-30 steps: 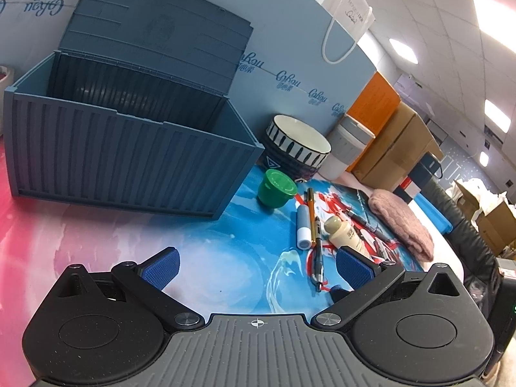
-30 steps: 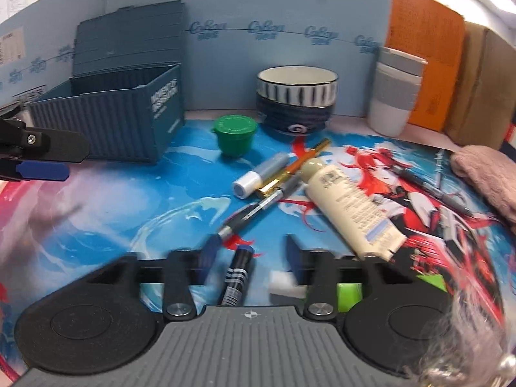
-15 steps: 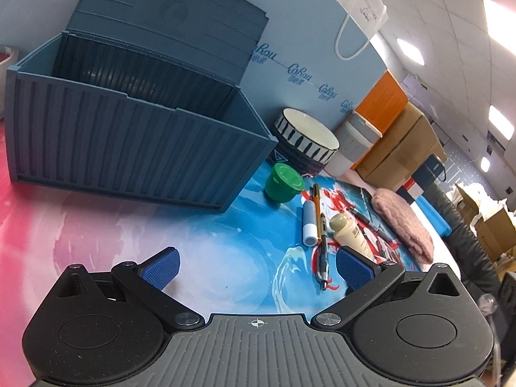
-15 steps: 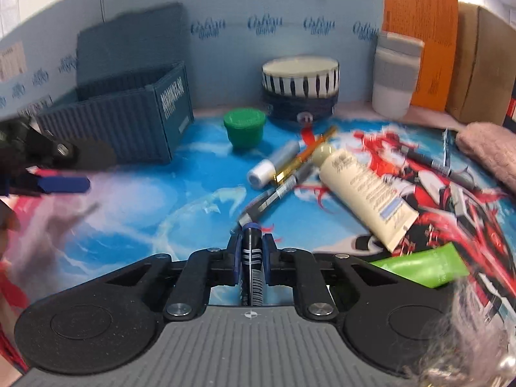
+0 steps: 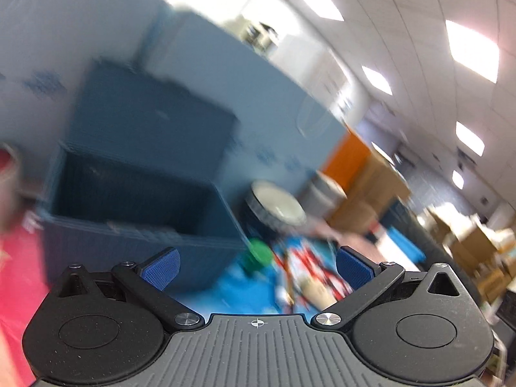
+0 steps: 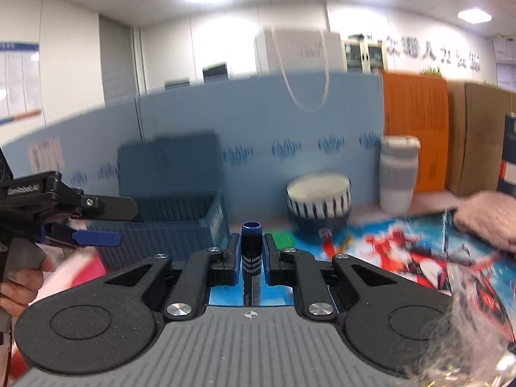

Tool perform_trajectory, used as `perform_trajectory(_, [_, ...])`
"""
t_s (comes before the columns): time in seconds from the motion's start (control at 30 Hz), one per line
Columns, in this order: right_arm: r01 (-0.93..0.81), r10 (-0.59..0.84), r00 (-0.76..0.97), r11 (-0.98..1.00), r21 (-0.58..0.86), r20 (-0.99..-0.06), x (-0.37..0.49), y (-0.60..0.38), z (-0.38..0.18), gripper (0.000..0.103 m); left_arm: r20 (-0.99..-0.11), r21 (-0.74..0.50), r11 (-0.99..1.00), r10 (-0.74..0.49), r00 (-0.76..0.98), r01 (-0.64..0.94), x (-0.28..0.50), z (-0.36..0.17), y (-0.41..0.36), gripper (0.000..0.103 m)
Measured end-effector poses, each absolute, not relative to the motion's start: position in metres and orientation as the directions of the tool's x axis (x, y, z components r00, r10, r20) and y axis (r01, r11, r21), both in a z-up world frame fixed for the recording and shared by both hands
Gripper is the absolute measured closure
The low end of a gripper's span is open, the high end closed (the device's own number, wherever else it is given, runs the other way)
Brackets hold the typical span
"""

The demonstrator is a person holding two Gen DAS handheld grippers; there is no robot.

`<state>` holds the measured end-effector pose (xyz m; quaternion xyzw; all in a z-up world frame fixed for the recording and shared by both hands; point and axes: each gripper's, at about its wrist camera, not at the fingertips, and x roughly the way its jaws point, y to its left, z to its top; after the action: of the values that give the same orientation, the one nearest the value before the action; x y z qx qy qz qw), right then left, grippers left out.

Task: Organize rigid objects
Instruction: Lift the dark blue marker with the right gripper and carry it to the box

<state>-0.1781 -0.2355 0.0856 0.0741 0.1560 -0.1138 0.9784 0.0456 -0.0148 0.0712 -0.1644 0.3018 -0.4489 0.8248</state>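
Note:
My right gripper is shut on a dark blue marker, which lies along the fingers with its open end pointing forward, lifted off the mat. Ahead and to the left stands the open blue storage box with its lid upright. The left wrist view is blurred. There my left gripper is open with nothing between its blue pads, and the box is just in front of it. In the right wrist view the left gripper hangs in a hand at the left edge, beside the box.
A striped bowl and a green cup sit right of the box, and a white and grey cup stands further right. A pink cloth lies at the far right. A blue partition closes the back.
My right gripper closed on the marker and lifted it off the mat, tilting upward. My left gripper, still open, rose and now looks over the box rim.

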Motion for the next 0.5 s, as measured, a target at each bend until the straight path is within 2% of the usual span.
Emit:
perform_trajectory(0.27, [0.154, -0.131, 0.982, 0.974, 0.167, -0.138, -0.133, -0.202, 0.129, 0.090, -0.292, -0.599, 0.607, -0.773, 0.564, 0.523, 0.077, 0.075, 0.047, 0.000])
perform_trajectory(0.5, [0.107, -0.089, 0.991, 0.974, 0.201, -0.098, -0.066, -0.168, 0.136, 0.090, -0.348, -0.574, 0.681, -0.705, 0.618, 0.454, 0.101, 0.070, 0.070, 0.000])
